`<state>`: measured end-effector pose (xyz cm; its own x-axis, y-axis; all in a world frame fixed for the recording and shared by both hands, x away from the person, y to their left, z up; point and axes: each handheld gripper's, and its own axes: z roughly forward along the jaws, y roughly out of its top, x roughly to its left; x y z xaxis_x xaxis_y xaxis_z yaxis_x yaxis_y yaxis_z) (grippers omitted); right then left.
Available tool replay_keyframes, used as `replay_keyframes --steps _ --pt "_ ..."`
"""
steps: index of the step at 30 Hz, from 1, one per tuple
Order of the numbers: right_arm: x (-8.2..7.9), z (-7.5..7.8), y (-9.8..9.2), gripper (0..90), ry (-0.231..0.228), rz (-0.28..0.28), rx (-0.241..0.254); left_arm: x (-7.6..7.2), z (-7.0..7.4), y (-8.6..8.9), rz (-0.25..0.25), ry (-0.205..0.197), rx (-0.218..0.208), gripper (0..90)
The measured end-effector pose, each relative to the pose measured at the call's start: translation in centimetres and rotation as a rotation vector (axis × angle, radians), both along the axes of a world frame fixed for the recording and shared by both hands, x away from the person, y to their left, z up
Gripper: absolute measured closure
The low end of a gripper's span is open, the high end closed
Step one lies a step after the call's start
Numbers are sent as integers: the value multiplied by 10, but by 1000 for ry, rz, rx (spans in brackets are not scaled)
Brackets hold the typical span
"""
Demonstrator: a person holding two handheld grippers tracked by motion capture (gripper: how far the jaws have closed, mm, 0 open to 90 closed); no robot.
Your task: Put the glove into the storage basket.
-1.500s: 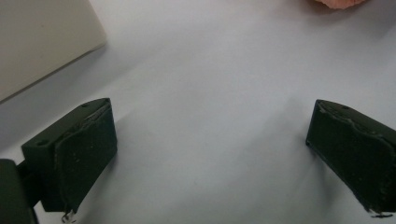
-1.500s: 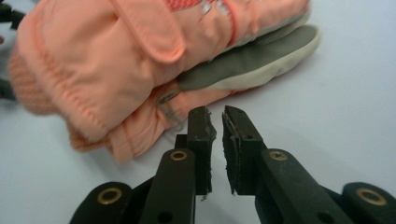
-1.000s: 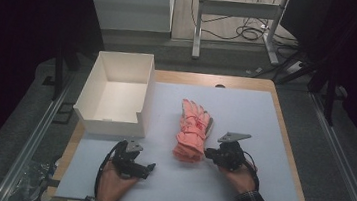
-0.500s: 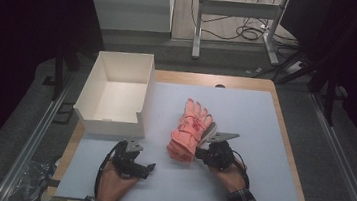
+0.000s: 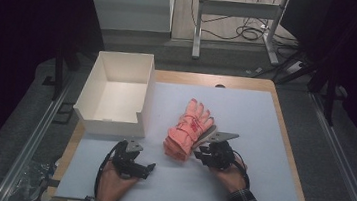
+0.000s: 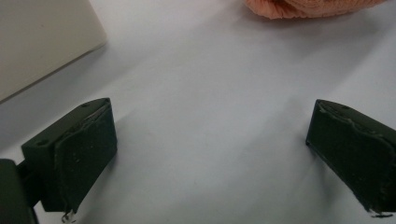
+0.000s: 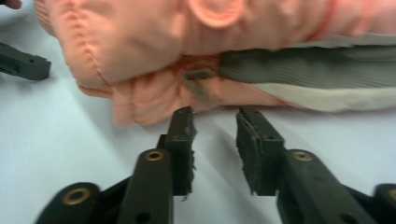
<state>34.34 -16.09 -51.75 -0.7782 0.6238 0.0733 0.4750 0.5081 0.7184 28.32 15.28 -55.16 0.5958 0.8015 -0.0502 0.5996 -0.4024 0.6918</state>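
Two grippers: both over the white table (image 5: 265,119), neither holding anything
White box (image 5: 117,94): open, empty, far left
Left gripper (image 5: 134,166): jaws spread wide above bare tabletop, well short of the gloves
Pink gloves (image 5: 188,129): stacked mid-table, just right of the box
Right gripper (image 5: 209,156): jaws parted, tips just at the cuff edge
Progress: likely early, gloves ungrasped, box unfilled

Soft, stitched pink cloth gloves (image 5: 189,130) with grey ribbed knit cuffs lie on a smooth, matt white sheet (image 5: 245,112) over a wooden table (image 5: 285,122). A matt white cardboard box (image 5: 117,94) stands alongside. Black gripper pads (image 6: 81,154) look rough-edged and rubbery.
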Motion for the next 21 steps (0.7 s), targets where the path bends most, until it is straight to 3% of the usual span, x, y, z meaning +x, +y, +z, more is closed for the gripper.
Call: replay_keyframes --steps 11,16,21 --pt "2 10 -37 471 -30 -82 -14 1 1 0 -5 3 4 18" --pt "4 10 -56 375 -46 -135 -41 4 7 -3 0 -5 52 25" --pt "5 7 -75 287 -49 -177 -57 5 17 -7 -7 -14 16 28"
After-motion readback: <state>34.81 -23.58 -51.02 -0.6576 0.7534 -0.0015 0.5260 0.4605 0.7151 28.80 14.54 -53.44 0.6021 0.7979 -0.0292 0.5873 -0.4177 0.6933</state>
